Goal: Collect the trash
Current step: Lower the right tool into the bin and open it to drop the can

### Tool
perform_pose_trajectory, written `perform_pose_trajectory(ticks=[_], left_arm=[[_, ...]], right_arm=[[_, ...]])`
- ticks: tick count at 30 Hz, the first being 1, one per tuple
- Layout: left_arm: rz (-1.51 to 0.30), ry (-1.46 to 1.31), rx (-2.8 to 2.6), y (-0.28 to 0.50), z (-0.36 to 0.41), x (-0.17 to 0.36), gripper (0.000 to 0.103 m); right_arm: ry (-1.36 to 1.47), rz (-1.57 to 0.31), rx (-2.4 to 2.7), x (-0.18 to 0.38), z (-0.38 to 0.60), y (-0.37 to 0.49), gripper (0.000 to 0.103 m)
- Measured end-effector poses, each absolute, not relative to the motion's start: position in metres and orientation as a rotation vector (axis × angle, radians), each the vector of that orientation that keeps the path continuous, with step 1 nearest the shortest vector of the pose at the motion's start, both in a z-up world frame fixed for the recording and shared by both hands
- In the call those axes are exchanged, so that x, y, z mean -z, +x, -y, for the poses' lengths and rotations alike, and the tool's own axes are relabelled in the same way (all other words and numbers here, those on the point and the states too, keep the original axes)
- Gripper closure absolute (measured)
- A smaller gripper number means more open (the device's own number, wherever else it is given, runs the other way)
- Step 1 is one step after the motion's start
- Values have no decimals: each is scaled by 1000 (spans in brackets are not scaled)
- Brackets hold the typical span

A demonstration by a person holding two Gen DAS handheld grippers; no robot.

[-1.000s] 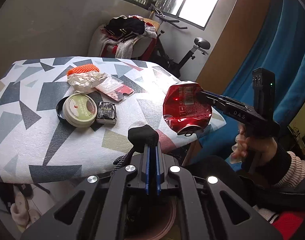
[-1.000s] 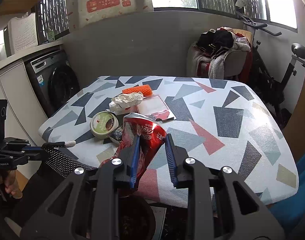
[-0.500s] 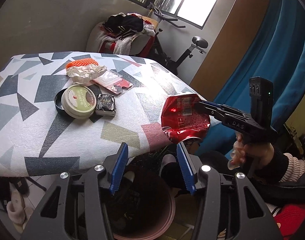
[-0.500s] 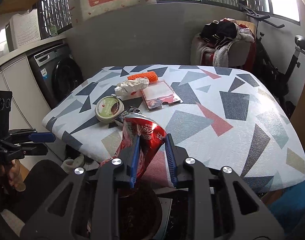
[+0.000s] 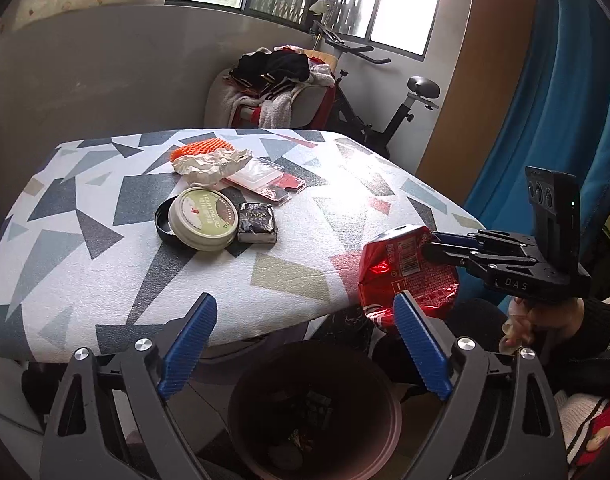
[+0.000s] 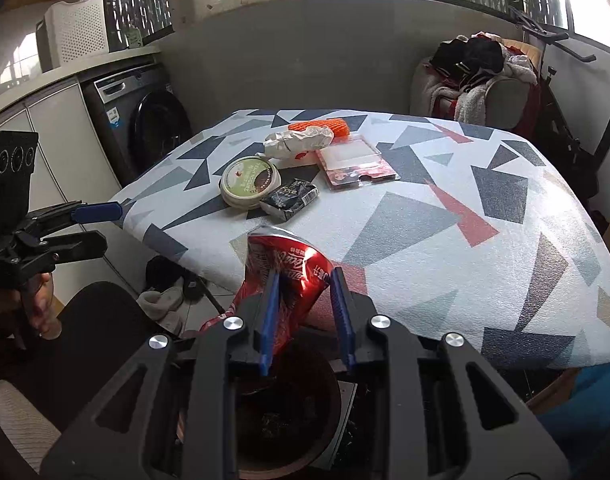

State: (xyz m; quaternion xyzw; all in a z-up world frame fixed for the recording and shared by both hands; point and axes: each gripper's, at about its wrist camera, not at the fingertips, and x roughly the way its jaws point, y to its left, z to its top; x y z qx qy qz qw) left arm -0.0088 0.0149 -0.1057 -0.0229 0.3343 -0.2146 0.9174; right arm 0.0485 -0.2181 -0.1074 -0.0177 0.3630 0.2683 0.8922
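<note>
My right gripper point(image 6: 305, 284) is shut on a crushed red cola can point(image 6: 293, 272) and holds it above a dark round trash bin point(image 6: 305, 432) on the floor at the table's front edge. The can also shows in the left wrist view point(image 5: 405, 276), held by the right gripper point(image 5: 433, 246). My left gripper point(image 5: 301, 320) is open and empty above the bin point(image 5: 313, 412); it also shows at the left of the right wrist view point(image 6: 101, 226). On the table lie a yogurt cup point(image 5: 203, 218), a black packet point(image 5: 257, 222), crumpled paper point(image 5: 209, 164), orange netting point(image 5: 197, 148) and a plastic blister pack point(image 5: 265, 178).
The patterned table point(image 5: 105, 272) fills the middle. A washing machine point(image 6: 145, 128) stands at the left. A chair piled with clothes point(image 5: 273, 88) and an exercise bike point(image 5: 385, 112) stand behind the table. A blue curtain point(image 5: 545, 120) hangs at the right. Shoes point(image 6: 161, 300) lie under the table.
My left gripper was shut on a black item one second ago; it has opened wide and is empty. The right gripper has lowered the can toward the bin.
</note>
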Motion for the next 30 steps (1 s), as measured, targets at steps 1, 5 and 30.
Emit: perform_pose_trajectory(ticks=[1,5,30], left_arm=[[-684,-39,430,-10,-16,108,8],[-671,-25,392,-16,-22,119,6],[-697,-124,316,-14,-40,136,6]], right_arm=[[-35,-765,-571,112,216,47,75],[-39,-813,-621,130,203,42,75],[-140,-973,-665,172,174,44,72]])
